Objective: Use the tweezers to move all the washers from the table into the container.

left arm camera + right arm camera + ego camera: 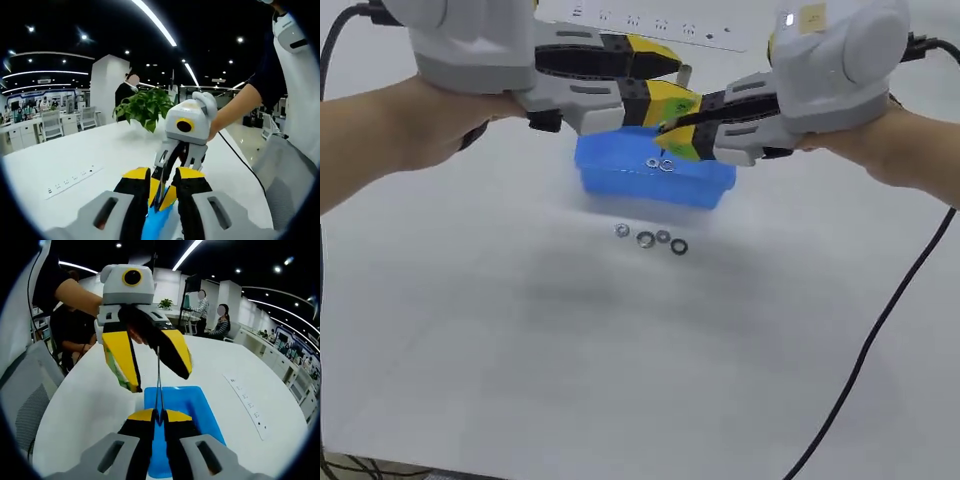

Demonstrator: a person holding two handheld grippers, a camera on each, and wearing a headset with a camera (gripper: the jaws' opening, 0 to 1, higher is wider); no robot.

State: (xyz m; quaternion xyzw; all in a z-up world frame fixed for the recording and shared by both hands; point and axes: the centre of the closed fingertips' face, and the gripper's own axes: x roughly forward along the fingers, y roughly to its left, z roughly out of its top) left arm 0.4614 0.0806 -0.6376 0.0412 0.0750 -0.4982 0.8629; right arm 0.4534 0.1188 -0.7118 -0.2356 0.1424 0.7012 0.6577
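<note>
The blue container (650,188) stands mid-table with a few washers (658,163) inside. Several more washers (645,239) lie in a row on the white table just in front of it. Both grippers hover over the container, tips facing each other. My right gripper (667,138) (159,415) is shut on thin dark tweezers (158,385), which point toward the left gripper. My left gripper (688,85) (159,381) is open, its yellow jaws spread either side of the tweezers (162,190) without clamping them. The container (185,405) lies directly under both.
A white power strip (650,25) lies beyond the container at the table's far edge. A black cable (880,330) trails from the right gripper over the table's right side. People sit and stand in the office behind.
</note>
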